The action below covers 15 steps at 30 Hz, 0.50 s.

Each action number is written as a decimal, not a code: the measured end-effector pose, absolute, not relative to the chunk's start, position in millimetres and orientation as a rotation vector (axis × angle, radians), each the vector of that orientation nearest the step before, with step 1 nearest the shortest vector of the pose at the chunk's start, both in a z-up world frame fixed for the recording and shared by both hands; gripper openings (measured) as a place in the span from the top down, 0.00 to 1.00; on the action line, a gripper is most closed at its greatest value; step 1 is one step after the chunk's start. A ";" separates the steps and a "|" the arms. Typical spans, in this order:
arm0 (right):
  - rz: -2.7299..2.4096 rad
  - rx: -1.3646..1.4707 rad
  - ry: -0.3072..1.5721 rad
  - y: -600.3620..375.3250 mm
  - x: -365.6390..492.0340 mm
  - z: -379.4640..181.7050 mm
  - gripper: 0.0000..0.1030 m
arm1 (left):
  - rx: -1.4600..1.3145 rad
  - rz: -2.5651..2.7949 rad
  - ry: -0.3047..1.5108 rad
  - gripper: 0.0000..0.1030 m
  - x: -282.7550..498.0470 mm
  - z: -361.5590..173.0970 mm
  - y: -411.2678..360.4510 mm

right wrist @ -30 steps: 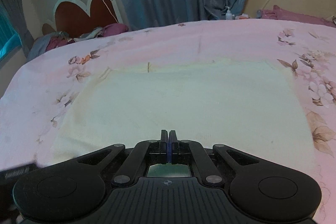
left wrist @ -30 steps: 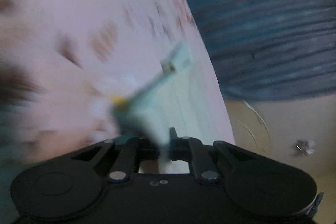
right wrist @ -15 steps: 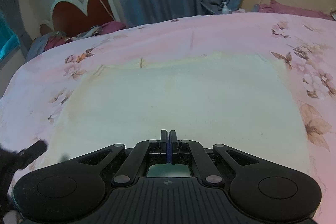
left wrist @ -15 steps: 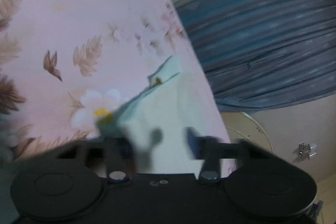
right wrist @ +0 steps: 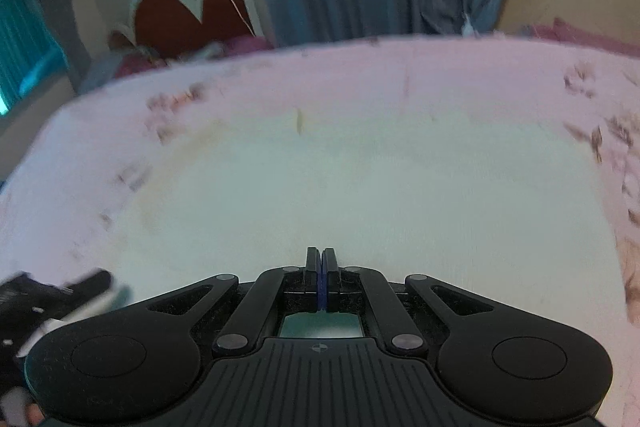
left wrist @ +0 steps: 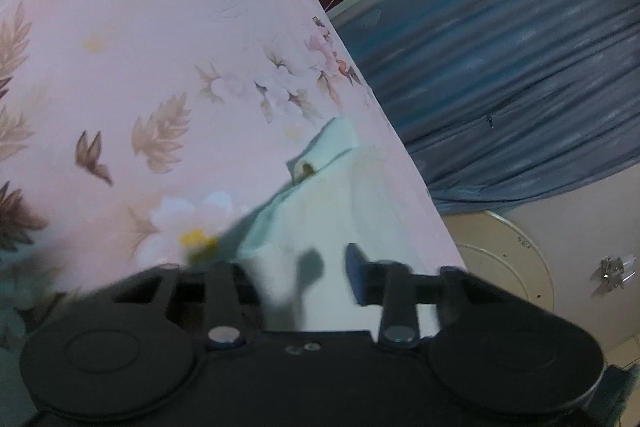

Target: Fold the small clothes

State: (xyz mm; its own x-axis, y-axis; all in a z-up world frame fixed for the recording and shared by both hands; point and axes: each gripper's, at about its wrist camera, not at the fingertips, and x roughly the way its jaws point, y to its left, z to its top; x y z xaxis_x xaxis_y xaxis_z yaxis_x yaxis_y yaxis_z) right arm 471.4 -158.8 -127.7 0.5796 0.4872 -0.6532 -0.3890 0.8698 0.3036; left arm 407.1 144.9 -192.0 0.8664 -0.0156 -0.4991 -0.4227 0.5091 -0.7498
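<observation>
A second ago the left claw was pinched on the near corner of the pale cloth; now its jaws stand wide apart with the cloth's edge lying slack between them, released. The right claw has eased back a little from the fabric, its view blurred by motion, its blue-padded jaws pressed flat together with nothing seen between the tips.

The cloth lies spread flat on the bed, directly ahead of the right claw and reaching to both sides of it; the pink floral sheet shows all round it. From the left claw's view the cloth runs forward from between the jaws to a far corner with a small tag, the sheet to the claw's left, the blue curtain beyond the bed's edge to its right.

The spread looks deliberate: a cloth laid flat and square gives clean edges to pick for the first fold, which appears not yet made. The left claw, low at the right claw's left, sits by the near corner, well placed to re-grip.
</observation>
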 end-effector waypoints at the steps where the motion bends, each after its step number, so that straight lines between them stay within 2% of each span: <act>1: 0.510 0.129 0.850 -157.5 476.8 -137.9 1.00 | -0.993 0.263 0.498 0.94 409.2 -189.7 144.1; 8: 0.543 0.262 0.829 -186.9 483.2 -136.6 1.00 | -0.792 0.186 0.500 0.94 416.1 -149.6 114.0; 15: 0.476 0.429 0.780 -277.3 485.5 -121.2 1.00 | -0.530 0.035 0.513 0.94 444.6 -100.5 24.4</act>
State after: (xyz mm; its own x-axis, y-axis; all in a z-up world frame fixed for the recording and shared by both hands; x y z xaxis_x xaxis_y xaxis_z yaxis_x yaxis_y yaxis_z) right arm 485.5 -277.3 -121.2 0.6170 0.5530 -0.5600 -0.2459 0.8114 0.5303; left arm 444.6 24.4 -100.5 0.8737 -0.0983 -0.4764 -0.1614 0.8653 -0.4745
